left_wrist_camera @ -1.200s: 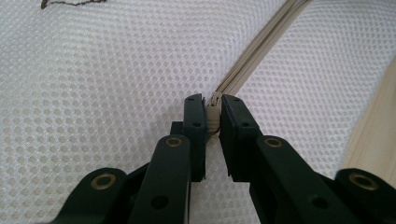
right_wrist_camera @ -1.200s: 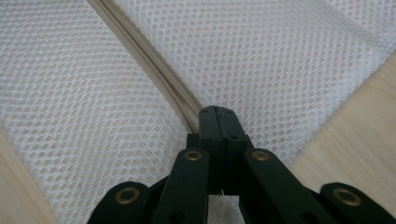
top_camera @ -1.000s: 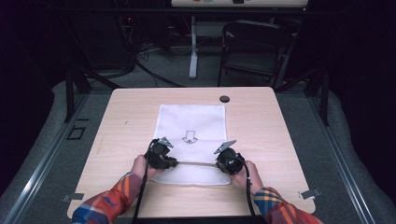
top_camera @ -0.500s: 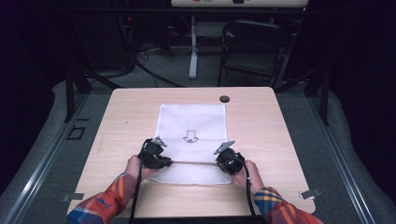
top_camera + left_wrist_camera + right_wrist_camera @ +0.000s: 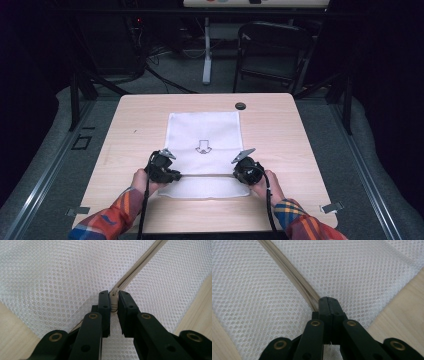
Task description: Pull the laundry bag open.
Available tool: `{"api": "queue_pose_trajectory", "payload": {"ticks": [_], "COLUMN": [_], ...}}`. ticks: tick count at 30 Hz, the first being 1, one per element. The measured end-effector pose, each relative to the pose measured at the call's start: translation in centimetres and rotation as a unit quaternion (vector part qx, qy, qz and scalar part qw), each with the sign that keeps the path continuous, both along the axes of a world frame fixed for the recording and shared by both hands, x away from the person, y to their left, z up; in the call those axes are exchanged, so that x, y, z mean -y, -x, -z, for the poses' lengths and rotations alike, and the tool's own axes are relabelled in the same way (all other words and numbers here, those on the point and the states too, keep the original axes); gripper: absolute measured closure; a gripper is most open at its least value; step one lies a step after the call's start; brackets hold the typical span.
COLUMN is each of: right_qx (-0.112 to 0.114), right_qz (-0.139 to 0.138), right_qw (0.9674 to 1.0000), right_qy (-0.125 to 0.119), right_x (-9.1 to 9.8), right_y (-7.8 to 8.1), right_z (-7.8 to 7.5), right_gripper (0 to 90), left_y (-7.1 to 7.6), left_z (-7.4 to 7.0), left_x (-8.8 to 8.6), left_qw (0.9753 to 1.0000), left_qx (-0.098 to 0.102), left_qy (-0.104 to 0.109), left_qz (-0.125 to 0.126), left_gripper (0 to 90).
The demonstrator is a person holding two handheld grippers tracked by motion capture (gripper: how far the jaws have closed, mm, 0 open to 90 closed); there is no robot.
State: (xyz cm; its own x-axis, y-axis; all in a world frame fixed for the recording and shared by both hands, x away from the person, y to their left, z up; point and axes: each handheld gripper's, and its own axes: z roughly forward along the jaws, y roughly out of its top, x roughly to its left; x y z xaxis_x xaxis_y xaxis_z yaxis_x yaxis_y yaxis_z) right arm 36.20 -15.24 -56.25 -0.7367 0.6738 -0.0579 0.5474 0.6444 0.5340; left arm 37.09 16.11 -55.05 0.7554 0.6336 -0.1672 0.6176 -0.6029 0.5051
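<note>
bag: white mesh zip bag (image 5: 203, 145), flat on light wood table (image 5: 300, 145), mid-table, near edge toward person; black arrow mark (image 5: 202, 147) on top
zip: beige zipper (image 5: 140, 267) across bag's near part, running betw. the two grippers
pull: beige zipper pull (image 5: 114, 298) at L end of zip
L gripper: left gripper (image 5: 114, 295), black 2-jaw, at bag's L side; jaws nearly together, clamped on pull, pads pressing both sides
R gripper: right gripper (image 5: 327, 300), black 2-jaw, at bag's R side near edge; jaws fully together, pinching zip end/mesh there; can't tell exactly how much fabric caught
hands: left hand (image 5: 141, 179) + right hand (image 5: 264, 182) behind grippers, plaid orange sleeves (image 5: 107, 220) in from bottom
other: small black round disc (image 5: 240, 106) on table beyond bag's far R corner, apart from bag
</note>
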Motion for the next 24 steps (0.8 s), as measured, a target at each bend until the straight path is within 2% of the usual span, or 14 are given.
{"api": "queue_pose_trajectory", "payload": {"ticks": [24], "right_qx": [-0.006], "right_qz": [0.003], "right_qw": [1.0000], "right_qy": [0.004], "right_x": [0.0], "right_y": [-0.1], "right_z": [-0.1], "right_gripper": [90.0], "left_y": [0.8], "left_z": [-0.6], "left_x": [-2.8], "left_qw": [0.9991], "left_qx": [-0.003], "left_qy": [-0.003], "left_qz": [-0.043], "left_gripper": [80.7]}}
